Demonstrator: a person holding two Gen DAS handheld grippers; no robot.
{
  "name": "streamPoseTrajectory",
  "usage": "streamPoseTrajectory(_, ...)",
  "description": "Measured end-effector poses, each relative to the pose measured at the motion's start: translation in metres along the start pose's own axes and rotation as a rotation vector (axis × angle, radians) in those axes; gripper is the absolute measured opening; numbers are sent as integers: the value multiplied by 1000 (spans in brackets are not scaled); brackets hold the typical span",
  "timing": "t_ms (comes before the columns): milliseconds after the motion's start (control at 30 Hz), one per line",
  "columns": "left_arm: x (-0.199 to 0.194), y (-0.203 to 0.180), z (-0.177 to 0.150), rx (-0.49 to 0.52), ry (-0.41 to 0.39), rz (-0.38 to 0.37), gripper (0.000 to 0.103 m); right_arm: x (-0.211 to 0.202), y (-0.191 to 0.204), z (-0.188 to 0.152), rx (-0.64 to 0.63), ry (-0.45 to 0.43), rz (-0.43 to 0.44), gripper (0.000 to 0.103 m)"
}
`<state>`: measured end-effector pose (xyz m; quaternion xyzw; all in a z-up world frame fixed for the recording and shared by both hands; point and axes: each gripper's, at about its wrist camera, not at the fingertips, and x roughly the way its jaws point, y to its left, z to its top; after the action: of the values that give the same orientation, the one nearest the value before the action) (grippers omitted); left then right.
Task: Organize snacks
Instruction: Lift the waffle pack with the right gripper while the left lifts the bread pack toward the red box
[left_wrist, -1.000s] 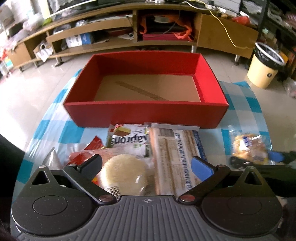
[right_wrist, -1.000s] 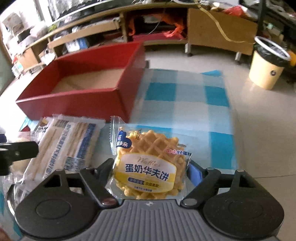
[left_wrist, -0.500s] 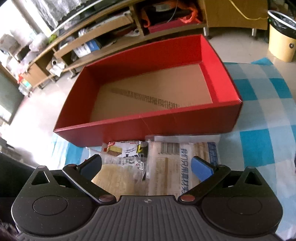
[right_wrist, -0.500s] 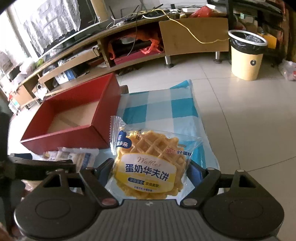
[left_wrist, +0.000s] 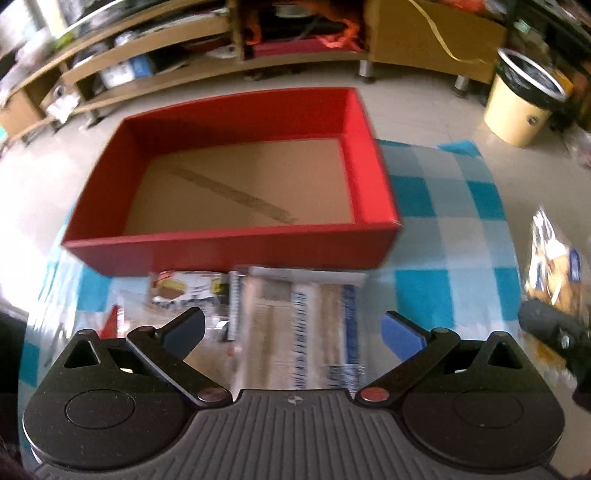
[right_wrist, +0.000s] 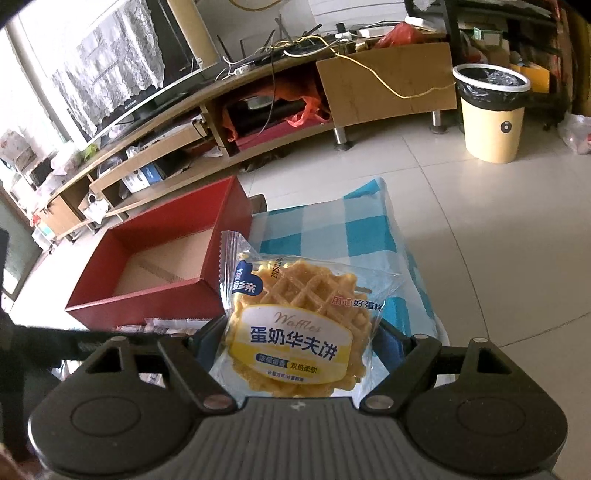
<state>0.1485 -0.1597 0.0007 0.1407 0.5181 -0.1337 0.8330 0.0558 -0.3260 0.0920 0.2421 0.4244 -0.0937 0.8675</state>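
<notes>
The right gripper (right_wrist: 297, 341) has its black fingers clamped on either side of a clear crinkly plastic packet holding a round golden waffle (right_wrist: 301, 325), lifted clear of the tabletop. The packet has a zigzag-cut seal edge, a blue corner badge, and a white and yellow label with the script word "Waffles" above bold blue Chinese characters; smaller red lettering sits to the right. The waffle's grid of ridges shows through the film.

The left gripper (left_wrist: 293, 330) hangs with its blue-padded fingers spread wide apart and nothing gripped, above a long flat cellophane-wrapped pack of pale biscuits with blue print (left_wrist: 299, 325), which lies on the tabletop just in front of the shallow rectangular red cardboard box (left_wrist: 236, 251). The box has matte red walls and a plain brown cardboard floor crossed by a diagonal strip of tape. Left of the biscuit pack is a small white wafer packet with a picture of a layered brown and yellow slice (left_wrist: 184, 290), its writing too blurred to read.

A glossy blue and white checked cloth (left_wrist: 454, 229) covers the tabletop. Beyond, on the tiled floor, stands a cream cylindrical bin with a black liner (right_wrist: 493, 114).
</notes>
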Motion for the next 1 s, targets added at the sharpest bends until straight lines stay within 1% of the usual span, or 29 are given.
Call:
streamPoseTrajectory(67,9,-13,-1,56,12,30,103,-1,-2,1,7,-2,1,81)
streamPoseTrajectory(100,17,-17,-2,69,31,46,103,-1,-2,1,8,-2,0,81)
streamPoseTrajectory(133,25,-18,-5,67,55,50,103,-1,-3,2,10,-1,0,81)
streamPoseTrajectory(200,44,-17,-11,32,131,41,103,-1,-3,1,10,0,-1,81)
streamPoseTrajectory(233,51,-16,-14,18,152,50,103,-2,-3,2,9,-1,-1,81)
streamPoseTrajectory(267,54,-17,-17,28,137,85,103,-1,-3,2,9,0,0,81)
streamPoseTrajectory(333,54,-15,-19,21,122,80,102,-1,-3,1,11,1,-1,81)
streamPoseTrajectory(367,53,-13,-19,14,122,82,100,-1,-3,1,11,2,-2,81)
streamPoseTrajectory(433,49,-9,-18,18,117,88,88,0,-2,2,10,6,-3,81)
streamPoseTrajectory(500,42,-3,-17,17,108,57,82,2,1,2,5,12,1,81)
streamPoseTrajectory(633,35,3,-19,6,106,18,79,5,10,1,-23,22,6,81)
streamPoseTrajectory(800,20,15,-28,-15,103,-50,78,10,22,-1,-59,28,3,81)
streamPoseTrajectory(1000,-1,31,-35,-52,48,-121,78,11,39,-1,-112,8,-8,81)
